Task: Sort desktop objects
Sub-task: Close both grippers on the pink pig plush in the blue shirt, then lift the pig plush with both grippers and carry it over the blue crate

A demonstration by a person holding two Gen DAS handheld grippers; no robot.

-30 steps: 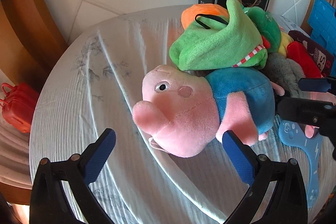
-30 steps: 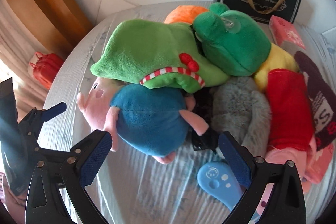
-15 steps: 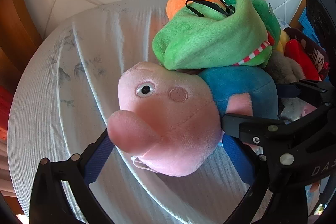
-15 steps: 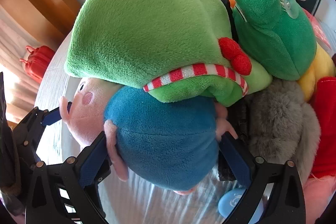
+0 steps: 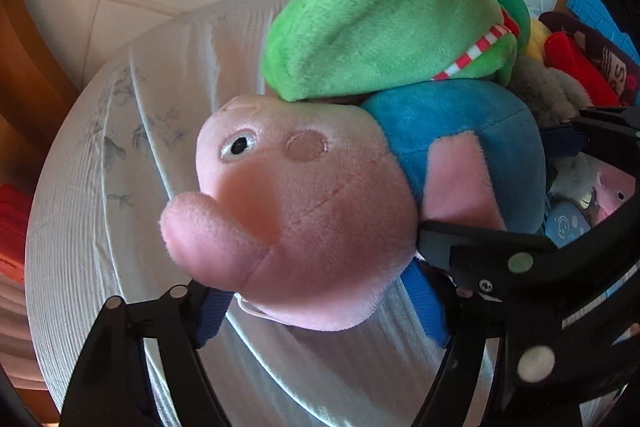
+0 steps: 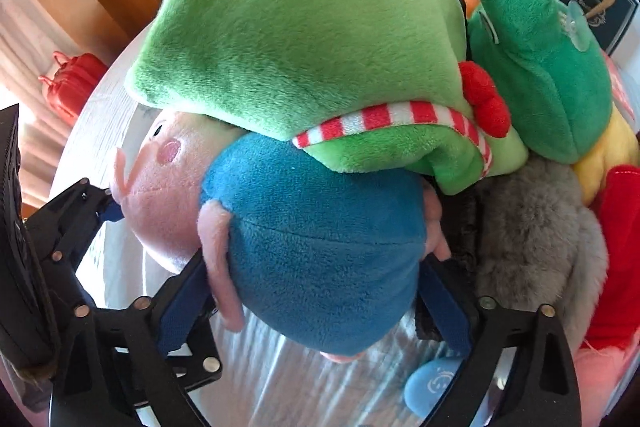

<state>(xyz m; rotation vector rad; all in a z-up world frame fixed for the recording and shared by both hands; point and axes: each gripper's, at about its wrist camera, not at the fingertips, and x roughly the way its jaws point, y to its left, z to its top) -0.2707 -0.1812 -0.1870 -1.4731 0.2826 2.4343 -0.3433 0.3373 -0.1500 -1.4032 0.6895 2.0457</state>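
Both grippers' jaws had just been closing: the left gripper [image 5: 320, 303] pinched the pig plush [image 5: 304, 211] by its head, the right gripper [image 6: 316, 303] by its blue body; a green plush [image 6: 304, 43] lay on it at 12 o'clock.

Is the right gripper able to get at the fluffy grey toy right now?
Probably not yet. The right gripper has been closing around the pig's blue body, which fills its jaws, and the grey toy sits beside it, partly under the green plush.

Bare tablecloth [image 5: 100, 227] open at left, plush pile [image 6: 540, 247] crowding right
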